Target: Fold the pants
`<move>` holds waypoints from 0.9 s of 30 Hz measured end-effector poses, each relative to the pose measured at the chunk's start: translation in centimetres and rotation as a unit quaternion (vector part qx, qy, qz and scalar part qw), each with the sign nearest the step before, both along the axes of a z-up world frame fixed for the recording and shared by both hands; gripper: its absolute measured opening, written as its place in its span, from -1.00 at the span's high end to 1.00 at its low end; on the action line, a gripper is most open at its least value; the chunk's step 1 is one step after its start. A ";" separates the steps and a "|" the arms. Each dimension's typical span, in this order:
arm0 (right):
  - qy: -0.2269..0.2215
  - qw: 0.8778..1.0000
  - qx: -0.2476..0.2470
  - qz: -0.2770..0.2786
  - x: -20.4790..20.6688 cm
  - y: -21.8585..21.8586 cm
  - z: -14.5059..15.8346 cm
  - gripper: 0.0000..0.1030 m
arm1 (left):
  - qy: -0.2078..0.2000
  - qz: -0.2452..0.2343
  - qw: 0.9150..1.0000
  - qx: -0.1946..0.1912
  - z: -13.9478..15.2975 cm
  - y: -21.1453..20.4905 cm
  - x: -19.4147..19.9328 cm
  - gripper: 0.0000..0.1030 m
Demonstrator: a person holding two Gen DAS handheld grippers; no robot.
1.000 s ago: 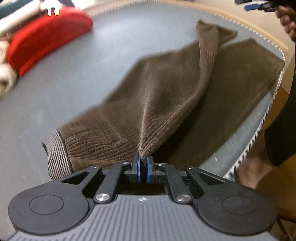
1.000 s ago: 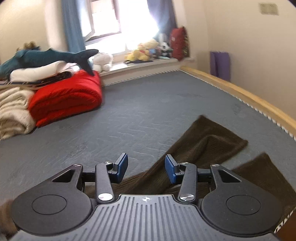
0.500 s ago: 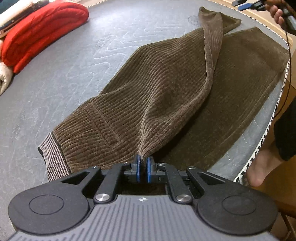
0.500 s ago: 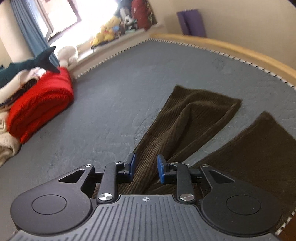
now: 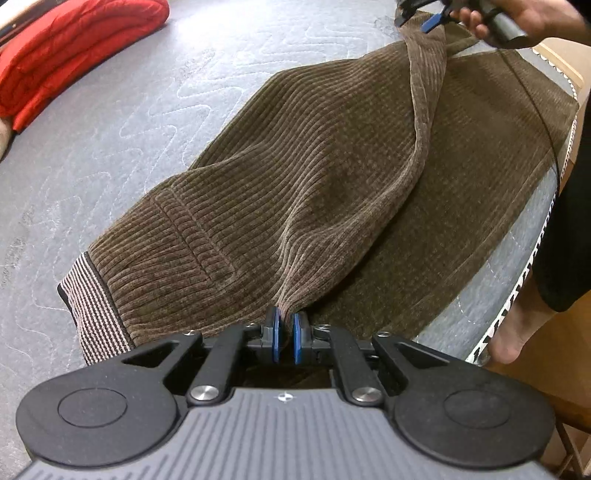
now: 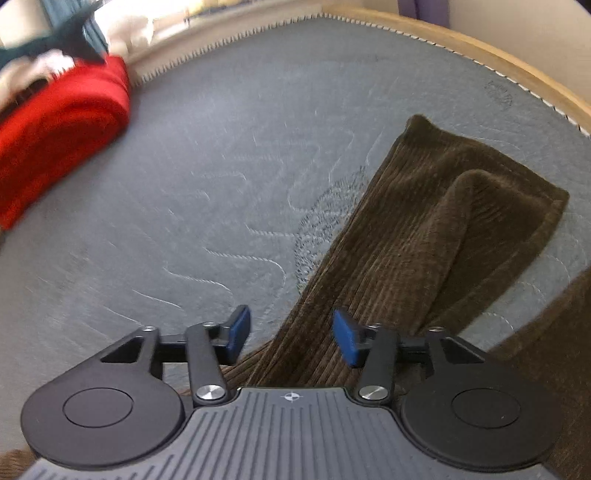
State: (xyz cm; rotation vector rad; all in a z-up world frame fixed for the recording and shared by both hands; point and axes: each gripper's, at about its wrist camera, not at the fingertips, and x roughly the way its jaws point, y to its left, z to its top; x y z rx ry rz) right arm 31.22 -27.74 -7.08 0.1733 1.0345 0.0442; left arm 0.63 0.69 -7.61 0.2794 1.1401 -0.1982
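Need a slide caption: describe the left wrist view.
Left gripper pinches brown corduroy pants on the grey mattress near the waistband.

Each handheld gripper has a ribbed grey housing marked with a small white crosshair emblem at its front edge. On the left gripper [image 5: 285,341], two rounded black lobes, each embossed with a circle, flank black linkage arms fastened with silver screws; its fingers [image 5: 274,339] end in blue pads. The right gripper [image 6: 291,338] is built the same way, with black arms, silver screws and blue pads. In the left wrist view, the person's right hand [image 5: 524,16] grips a dark handle, from which a thin black cable trails. The person wears a black garment, and one foot [image 5: 513,332] is bare.
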 end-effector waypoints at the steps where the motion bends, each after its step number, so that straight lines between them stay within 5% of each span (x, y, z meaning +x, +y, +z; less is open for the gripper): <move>1: 0.001 1.000 -0.018 0.007 0.3 0.6 -0.4 -0.09 | 0.003 0.004 1.000 -0.005 -0.1 0.1 0.1 0.85; 6: 0.020 0.997 -0.079 0.016 1.3 1.7 -2.1 -0.01 | 0.016 0.030 0.999 -0.035 -0.1 1.1 0.6 0.85; 10: 0.016 0.997 -0.078 0.018 0.7 1.0 -1.0 0.77 | 0.014 0.033 0.999 -0.039 0.1 1.1 0.6 0.85; 21: -0.048 0.998 -0.029 -0.014 -8.6 -8.1 7.1 0.86 | -0.019 0.036 0.999 -0.008 1.5 -0.3 -0.5 0.85; 27: -0.021 1.000 0.004 0.005 -17.3 -13.4 6.3 0.86 | -0.022 0.030 0.999 0.012 2.0 -0.1 -1.8 0.86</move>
